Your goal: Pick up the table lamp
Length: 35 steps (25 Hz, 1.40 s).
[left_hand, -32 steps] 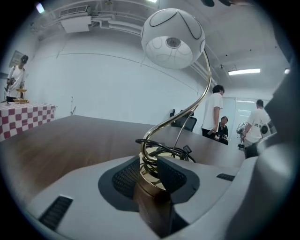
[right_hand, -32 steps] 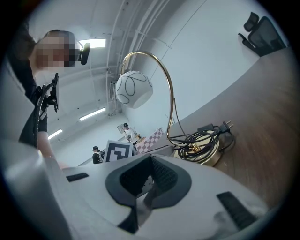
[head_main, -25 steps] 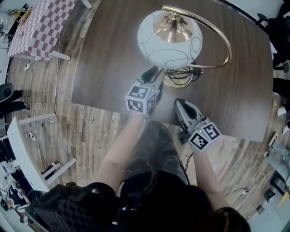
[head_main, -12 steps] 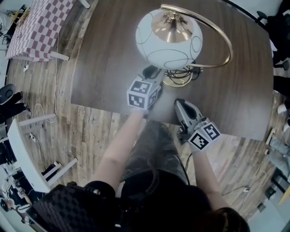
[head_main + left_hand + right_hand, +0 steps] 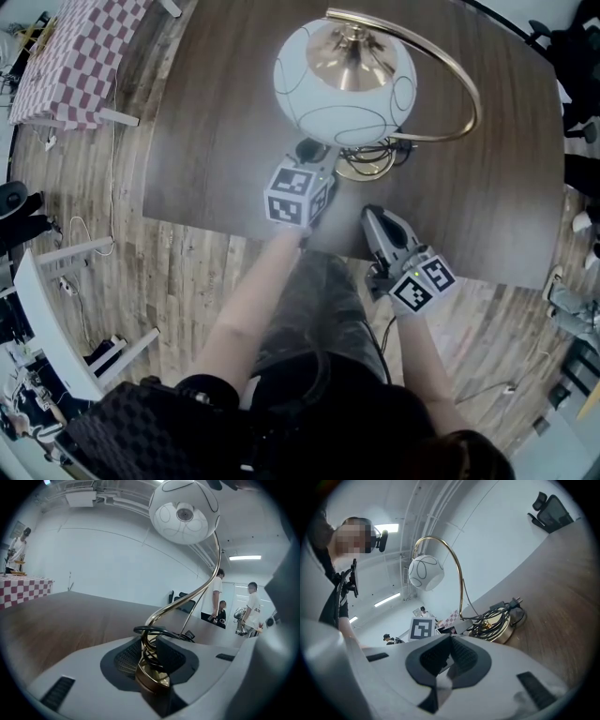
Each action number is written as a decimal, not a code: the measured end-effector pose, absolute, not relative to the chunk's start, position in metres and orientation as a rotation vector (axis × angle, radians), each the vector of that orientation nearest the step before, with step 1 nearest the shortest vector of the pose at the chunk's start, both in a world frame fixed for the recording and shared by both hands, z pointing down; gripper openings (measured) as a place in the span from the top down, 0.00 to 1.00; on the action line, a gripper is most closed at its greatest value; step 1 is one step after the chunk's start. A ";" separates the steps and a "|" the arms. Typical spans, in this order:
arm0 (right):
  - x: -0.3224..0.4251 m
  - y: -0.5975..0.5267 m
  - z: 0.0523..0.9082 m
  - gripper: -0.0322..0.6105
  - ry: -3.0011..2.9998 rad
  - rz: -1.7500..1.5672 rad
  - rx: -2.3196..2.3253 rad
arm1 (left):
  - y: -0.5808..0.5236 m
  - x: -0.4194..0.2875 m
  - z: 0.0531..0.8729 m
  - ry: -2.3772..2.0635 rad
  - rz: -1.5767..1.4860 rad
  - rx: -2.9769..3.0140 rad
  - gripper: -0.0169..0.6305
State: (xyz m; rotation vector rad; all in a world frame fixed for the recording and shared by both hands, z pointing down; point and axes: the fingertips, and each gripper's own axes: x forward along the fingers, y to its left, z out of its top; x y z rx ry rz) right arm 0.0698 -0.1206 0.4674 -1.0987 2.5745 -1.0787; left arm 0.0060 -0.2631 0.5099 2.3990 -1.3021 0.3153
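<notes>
Left gripper (image 5: 315, 152) at the table lamp (image 5: 345, 80)
Its jaws, just closing, straddle the brass stem (image 5: 187, 603); right gripper (image 5: 374, 215), at the lamp's five o'clock, is pinched together, empty.

No legible words or numbers are showing. Square markers are showing on the left cube (image 5: 298, 195) and, at 5 o'clock, the right cube (image 5: 422, 283).

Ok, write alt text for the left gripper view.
The left gripper, jaws apart but just closing in, straddles the brass base of the table lamp, black cord coiled on it. The gold arm curves up to a white globe shade above a dark wooden table; people stand far right.
</notes>
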 end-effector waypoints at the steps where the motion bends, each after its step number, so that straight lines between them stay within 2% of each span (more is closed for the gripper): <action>1: 0.071 -0.121 0.467 0.95 2.573 -1.076 -1.101 | -0.263 0.006 0.509 -1.305 0.304 2.396 0.82; 15: 0.081 -0.132 0.461 0.95 2.547 -1.021 -1.145 | -0.268 0.003 0.507 -1.293 0.174 2.340 0.87; 22: 0.135 -0.178 0.390 0.95 2.580 -0.627 -1.288 | -0.267 0.001 0.507 -1.296 0.138 2.318 0.88; 30: 0.152 -0.196 0.268 0.94 2.664 -0.106 -1.281 | -0.267 0.001 0.508 -1.292 0.133 2.312 0.88; 32: 0.150 -0.197 0.245 0.86 2.668 -0.033 -1.237 | -0.267 0.001 0.508 -1.294 0.128 2.307 0.88; 35: 0.143 -0.201 0.228 0.85 2.699 0.042 -1.179 | -0.267 0.000 0.508 -1.292 0.127 2.306 0.88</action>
